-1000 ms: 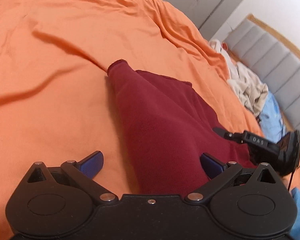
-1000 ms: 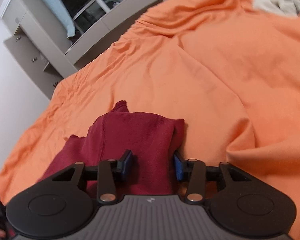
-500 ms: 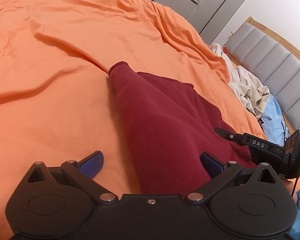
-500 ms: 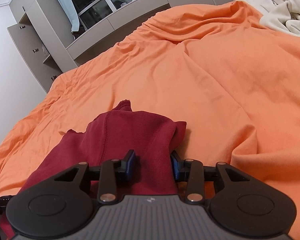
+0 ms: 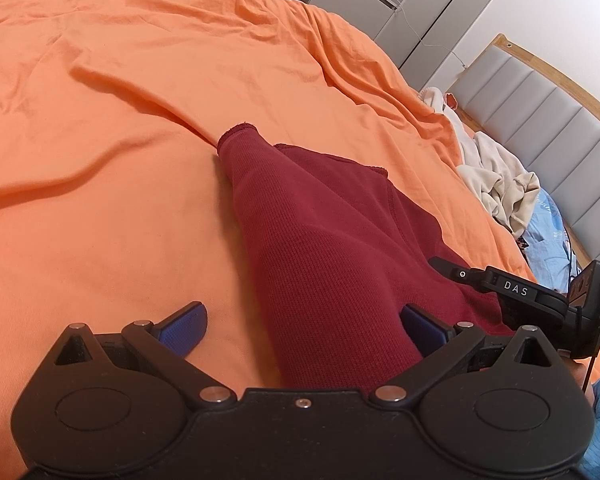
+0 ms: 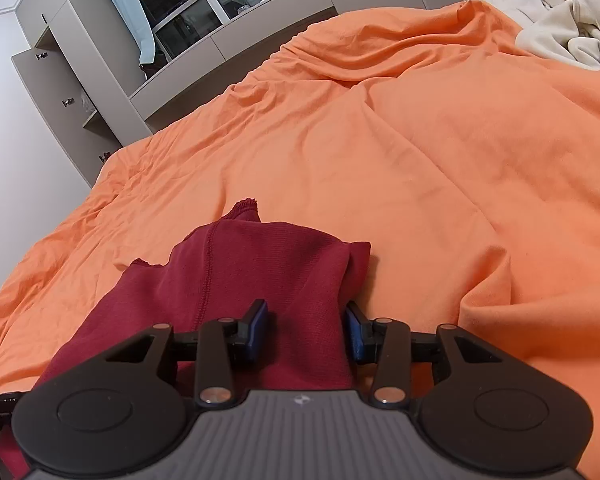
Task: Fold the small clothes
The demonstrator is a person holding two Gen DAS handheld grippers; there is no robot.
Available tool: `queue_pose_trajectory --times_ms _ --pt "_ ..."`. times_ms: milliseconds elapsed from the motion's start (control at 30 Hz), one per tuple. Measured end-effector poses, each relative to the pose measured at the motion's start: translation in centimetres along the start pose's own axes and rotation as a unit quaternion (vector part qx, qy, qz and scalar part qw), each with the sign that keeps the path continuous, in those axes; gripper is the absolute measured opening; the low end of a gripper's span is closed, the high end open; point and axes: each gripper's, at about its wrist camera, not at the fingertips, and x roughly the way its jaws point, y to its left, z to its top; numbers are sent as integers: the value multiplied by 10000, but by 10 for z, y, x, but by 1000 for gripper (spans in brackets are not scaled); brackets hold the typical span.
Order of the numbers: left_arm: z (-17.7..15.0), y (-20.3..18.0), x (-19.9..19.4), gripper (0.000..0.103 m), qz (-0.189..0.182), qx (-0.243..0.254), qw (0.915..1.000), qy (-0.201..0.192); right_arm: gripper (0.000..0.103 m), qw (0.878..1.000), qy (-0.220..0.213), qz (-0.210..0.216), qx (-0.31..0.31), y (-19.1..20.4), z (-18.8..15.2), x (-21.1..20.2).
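Note:
A dark red knit garment lies on the orange bedsheet, its sleeve cuff pointing away. My left gripper is wide open, with the near part of the garment lying between its blue pads. My right gripper is partly open, its pads on either side of a raised fold of the same garment without clamping it. The right gripper's body shows at the right edge of the left wrist view.
A pile of cream clothes and a light blue garment lie near the grey padded headboard; the cream pile also shows in the right wrist view. Grey cabinets stand past the bed's far edge.
Both views have tilted slightly, showing more of the room. The right gripper's pads stand a little wider apart around the red fold. The garment has not visibly moved.

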Motion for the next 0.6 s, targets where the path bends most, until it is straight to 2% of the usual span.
queue_pose_trajectory --times_ms 467,600 --pt "0 0 0 103 4 3 10000 -2 47 10000 -56 -56 -47 2 -1 -1" --pt "0 0 0 103 11 6 10000 -3 43 9999 -108 -88 -79 3 -1 -2"
